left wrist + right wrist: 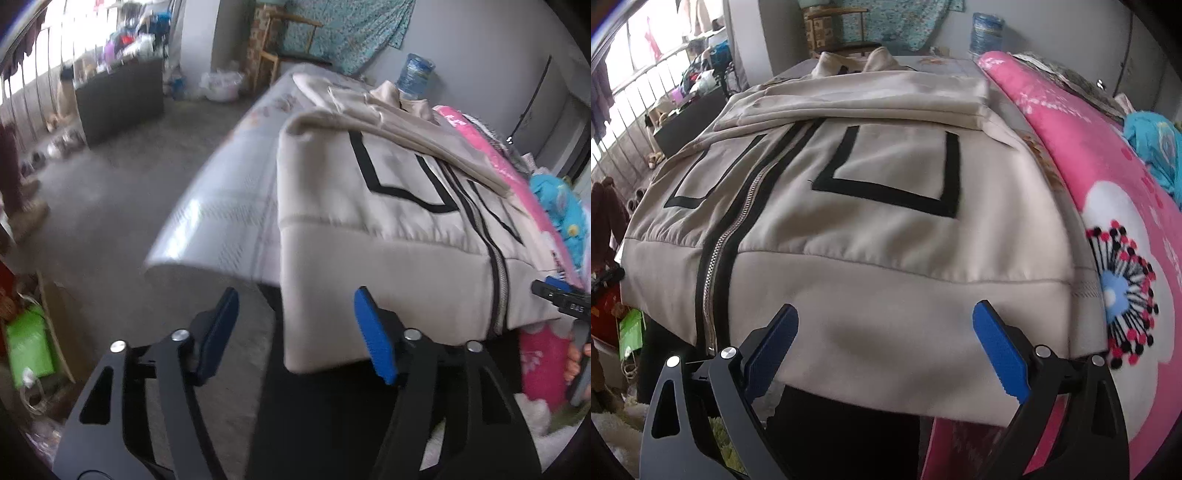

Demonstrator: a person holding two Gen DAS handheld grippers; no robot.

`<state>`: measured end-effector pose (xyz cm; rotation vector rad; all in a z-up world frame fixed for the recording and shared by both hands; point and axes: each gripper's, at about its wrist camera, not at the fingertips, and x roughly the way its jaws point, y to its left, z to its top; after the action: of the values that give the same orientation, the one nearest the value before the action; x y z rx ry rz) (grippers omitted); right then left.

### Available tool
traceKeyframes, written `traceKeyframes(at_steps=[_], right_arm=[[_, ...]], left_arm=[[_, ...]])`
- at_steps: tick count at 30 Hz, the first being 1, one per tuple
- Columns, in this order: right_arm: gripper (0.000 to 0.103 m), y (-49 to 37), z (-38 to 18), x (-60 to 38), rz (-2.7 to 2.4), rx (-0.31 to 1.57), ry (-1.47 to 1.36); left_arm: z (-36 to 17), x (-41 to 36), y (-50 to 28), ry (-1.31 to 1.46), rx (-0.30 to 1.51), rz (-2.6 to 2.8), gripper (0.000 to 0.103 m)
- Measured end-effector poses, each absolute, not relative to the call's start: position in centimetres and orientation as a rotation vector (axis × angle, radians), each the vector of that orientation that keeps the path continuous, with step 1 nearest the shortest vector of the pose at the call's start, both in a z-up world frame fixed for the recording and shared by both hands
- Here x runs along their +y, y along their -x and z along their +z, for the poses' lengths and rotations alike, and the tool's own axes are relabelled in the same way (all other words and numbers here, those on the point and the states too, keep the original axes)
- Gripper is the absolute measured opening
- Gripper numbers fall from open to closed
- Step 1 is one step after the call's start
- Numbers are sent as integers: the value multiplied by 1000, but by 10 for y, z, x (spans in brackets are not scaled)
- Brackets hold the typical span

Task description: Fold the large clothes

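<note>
While the bed (221, 206) carries it, the beige jacket (886, 229) is seen laid flat with its hem hanging over the near edge at 6 o'clock. A pink blanket (1108, 177) is found at 3 o'clock. The right gripper (886, 343) and left gripper (295, 332) are held with jaws apart, clamping nothing.

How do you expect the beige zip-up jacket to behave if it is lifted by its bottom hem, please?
The jacket would probably drape limply: its hem already sags over the bed edge. The smooth fabric looks slightly slippery. The sleeve folded across its chest may slide off when lifted.
</note>
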<state>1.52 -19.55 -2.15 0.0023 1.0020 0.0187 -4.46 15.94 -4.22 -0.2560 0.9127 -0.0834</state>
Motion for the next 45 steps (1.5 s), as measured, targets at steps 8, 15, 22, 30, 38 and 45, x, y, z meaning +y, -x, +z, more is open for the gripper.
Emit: traceKeyframes(at_steps=[8, 15, 22, 30, 38, 45], right_arm=[[93, 10, -11, -218, 18, 984, -106], [93, 33, -10, -242, -25, 989, -195], [93, 52, -9, -267, -101, 964, -277], [83, 41, -24, -296, -85, 947, -442], [37, 33, -36, -292, -60, 993, -451], [7, 48, -24, -288, -56, 960, -428]], left_arm=[[-63, 165, 36, 411, 951, -147, 52], [-68, 164, 29, 434, 955, -160, 51], [-72, 158, 33, 386, 983, -174, 50], [-74, 155, 33, 395, 983, -170, 35], [-68, 148, 37, 385, 962, -149, 12], [-51, 147, 50, 346, 930, -172, 6]])
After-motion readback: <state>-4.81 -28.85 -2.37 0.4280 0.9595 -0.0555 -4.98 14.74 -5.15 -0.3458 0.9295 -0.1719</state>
